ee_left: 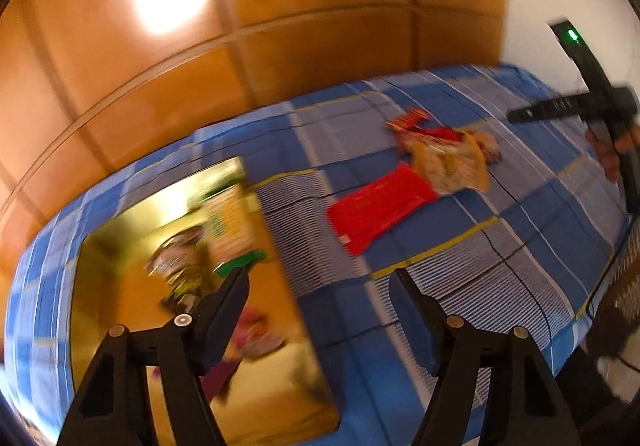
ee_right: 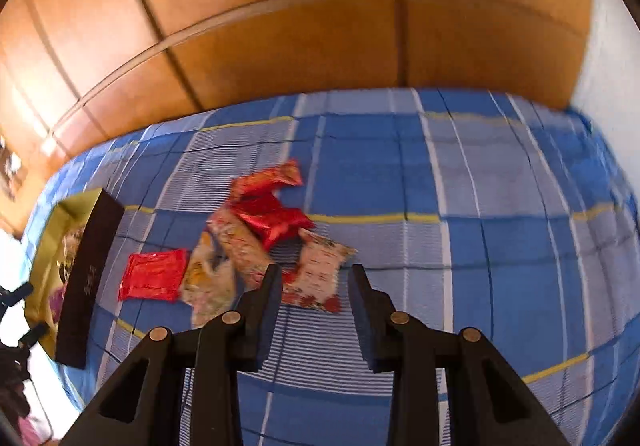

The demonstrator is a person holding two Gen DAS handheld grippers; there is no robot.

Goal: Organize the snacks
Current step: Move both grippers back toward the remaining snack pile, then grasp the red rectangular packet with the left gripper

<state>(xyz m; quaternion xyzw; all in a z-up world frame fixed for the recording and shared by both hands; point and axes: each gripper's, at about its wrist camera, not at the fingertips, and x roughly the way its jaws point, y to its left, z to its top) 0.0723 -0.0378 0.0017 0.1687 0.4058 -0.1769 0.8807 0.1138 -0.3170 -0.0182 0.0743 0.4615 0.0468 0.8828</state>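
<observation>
The loose foil snack packets [ee_right: 276, 242] lie in a heap on the blue checked bedcover [ee_right: 500, 226], with a flat red packet [ee_right: 154, 275] just beside it, toward the box. The right gripper [ee_right: 314, 286] hangs over the white-and-red packet [ee_right: 320, 266], jaws apart and empty; to do this well, I'd lower squarely over one packet's edge and pinch it alone. The left gripper [ee_left: 320, 278], jaws apart and empty, hovers at the gold-lined cardboard box [ee_left: 132, 230], which already holds several packets.
</observation>
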